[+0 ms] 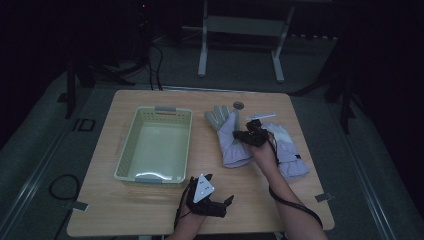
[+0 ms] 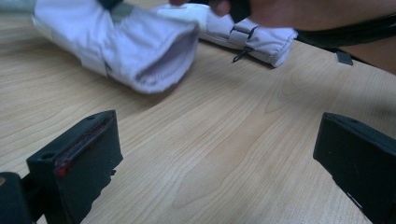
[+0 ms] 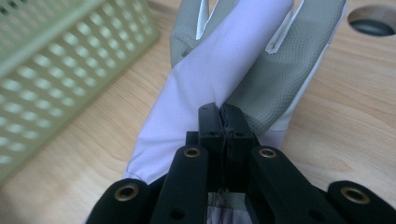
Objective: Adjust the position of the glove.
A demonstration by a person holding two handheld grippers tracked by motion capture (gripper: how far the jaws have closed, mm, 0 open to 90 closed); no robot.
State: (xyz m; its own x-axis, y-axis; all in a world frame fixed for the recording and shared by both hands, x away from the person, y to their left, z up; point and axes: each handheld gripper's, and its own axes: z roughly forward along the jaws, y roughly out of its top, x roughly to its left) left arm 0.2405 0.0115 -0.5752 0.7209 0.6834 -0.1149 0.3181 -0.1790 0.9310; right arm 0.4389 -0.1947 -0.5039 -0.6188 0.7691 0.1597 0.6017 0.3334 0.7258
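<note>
Lavender glove [image 3: 210,84], grey textured palm, pinched by right tongs [image 3: 223,122], left tongs [image 2: 210,163] spread.

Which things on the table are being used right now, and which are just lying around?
In use:
right gripper, shut on the left glove
left glove, pale purple with grey fingers
probably the green basket and the second glove

Lying about:
left gripper, open, resting on the table
small white strip
round hole in the tabletop
</note>
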